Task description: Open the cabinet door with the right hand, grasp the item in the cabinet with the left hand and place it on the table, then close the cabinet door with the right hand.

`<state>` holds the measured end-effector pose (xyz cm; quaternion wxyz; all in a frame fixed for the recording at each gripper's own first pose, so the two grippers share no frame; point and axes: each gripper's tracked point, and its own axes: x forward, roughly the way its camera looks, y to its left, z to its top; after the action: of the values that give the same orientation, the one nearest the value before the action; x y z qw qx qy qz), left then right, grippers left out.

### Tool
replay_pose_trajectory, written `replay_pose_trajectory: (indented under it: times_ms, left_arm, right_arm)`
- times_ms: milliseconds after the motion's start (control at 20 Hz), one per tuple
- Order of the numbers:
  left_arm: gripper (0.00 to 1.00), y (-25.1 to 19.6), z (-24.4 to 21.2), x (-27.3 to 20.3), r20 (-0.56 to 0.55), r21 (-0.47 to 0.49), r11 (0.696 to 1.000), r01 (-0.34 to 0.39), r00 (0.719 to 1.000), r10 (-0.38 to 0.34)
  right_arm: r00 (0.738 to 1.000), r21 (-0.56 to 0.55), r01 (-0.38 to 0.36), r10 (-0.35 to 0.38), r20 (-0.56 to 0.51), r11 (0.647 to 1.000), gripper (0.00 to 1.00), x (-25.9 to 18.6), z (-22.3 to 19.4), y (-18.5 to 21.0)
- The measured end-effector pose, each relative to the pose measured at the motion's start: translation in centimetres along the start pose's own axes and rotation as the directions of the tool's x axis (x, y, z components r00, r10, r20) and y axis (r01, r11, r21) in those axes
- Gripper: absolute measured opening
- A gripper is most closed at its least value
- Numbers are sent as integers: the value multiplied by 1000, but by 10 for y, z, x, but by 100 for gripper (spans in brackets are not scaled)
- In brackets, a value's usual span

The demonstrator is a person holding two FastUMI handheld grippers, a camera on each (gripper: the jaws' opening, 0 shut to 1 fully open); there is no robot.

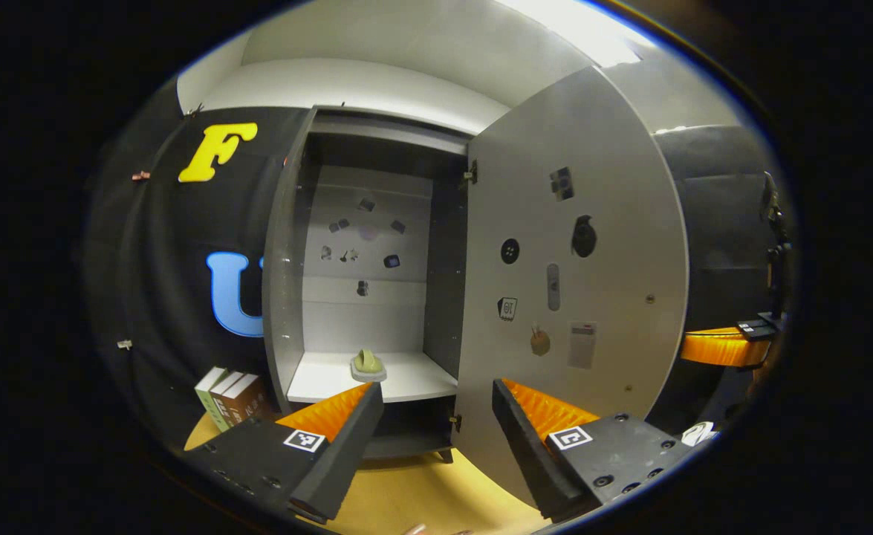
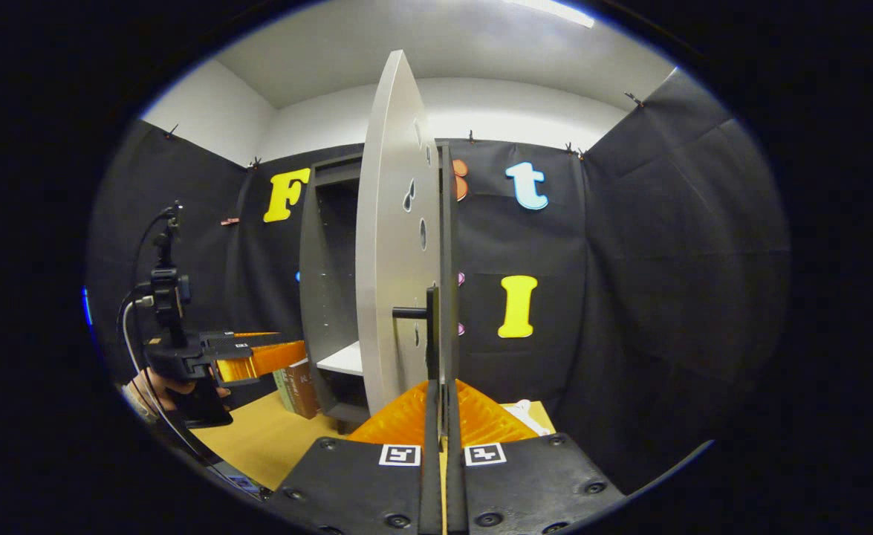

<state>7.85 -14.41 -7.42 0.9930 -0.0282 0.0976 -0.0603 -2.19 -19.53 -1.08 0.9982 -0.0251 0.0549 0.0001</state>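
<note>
One item (image 1: 368,364) lies on the cabinet shelf (image 1: 406,380) beyond the wide-spread left tool (image 1: 436,416).

Item (image 1: 368,364) on cabinet shelf (image 1: 317,383) (books (image 1: 229,397) left of cabinet (image 1: 287,245)).

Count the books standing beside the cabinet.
3 books, upright in a row on the table, just left of the cabinet against the booth wall. More could be hidden behind the left gripper's fingers.

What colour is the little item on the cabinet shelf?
Pale olive green item; the left gripper view shows it best.
</note>
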Motion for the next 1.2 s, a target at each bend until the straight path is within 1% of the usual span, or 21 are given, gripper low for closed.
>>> replay_pose_trajectory:
  times_ms: [50,150,200,300,350,400,450,500,550,650,800,900,950,1000,1150,1200]
  left_arm:
    - [94,7,0,11,-12,-10,1000,13,1000,-13]
    - [95,27,-2,36,-36,-15,1000,7,999,-8]
    - [95,41,-2,48,-49,-15,1000,-19,999,19]
    - [94,51,-4,84,-80,-20,1000,-15,997,14]
    - [92,58,-3,102,-94,-12,1000,-15,995,13]
    - [92,66,-1,120,-108,4,1000,-30,994,31]
    - [92,76,-2,138,-120,19,998,-52,991,54]
    - [92,84,-5,158,-132,25,997,-68,989,71]
    - [92,89,-8,178,-146,23,997,-76,986,79]
    - [92,98,-14,213,-177,12,996,-85,980,86]
    - [89,122,-29,255,-239,29,991,-128,962,131]
    - [87,135,-40,278,-276,7,987,-158,949,154]
    - [86,140,-45,289,-296,-4,987,-159,943,151]
    - [82,144,-52,298,-321,-6,987,-162,935,151]
    - [79,159,-60,318,-361,39,982,-184,914,186]
    - [76,162,-61,324,-369,48,981,-188,909,192]
  right_arm:
    - [1000,-14,27,-27,-2,1000,6,-2,-1,-6]
    - [994,-40,109,-108,27,993,12,-11,2,-24]
    - [988,-49,147,-145,48,988,22,-11,6,-35]
    - [979,-70,188,-182,89,980,49,-7,12,-52]
    - [975,-92,195,-183,130,976,62,-2,21,-59]
    - [964,-120,224,-202,174,967,71,4,30,-73]
    - [952,-142,258,-227,207,955,77,12,38,-88]
    - [947,-152,269,-231,225,951,87,21,40,-96]
    - [948,-150,258,-220,231,954,89,32,40,-101]
    - [952,-129,257,-228,204,958,89,52,28,-118]
    - [966,-152,240,-219,138,959,95,77,7,-139]
    - [970,-155,229,-212,119,961,96,92,-1,-146]
    - [972,-157,224,-210,104,962,96,99,-7,-151]
    - [972,-159,227,-213,101,961,96,103,-8,-157]
    - [972,-142,229,-218,89,963,96,119,-14,-170]
    - [972,-134,231,-222,82,964,96,123,-17,-174]
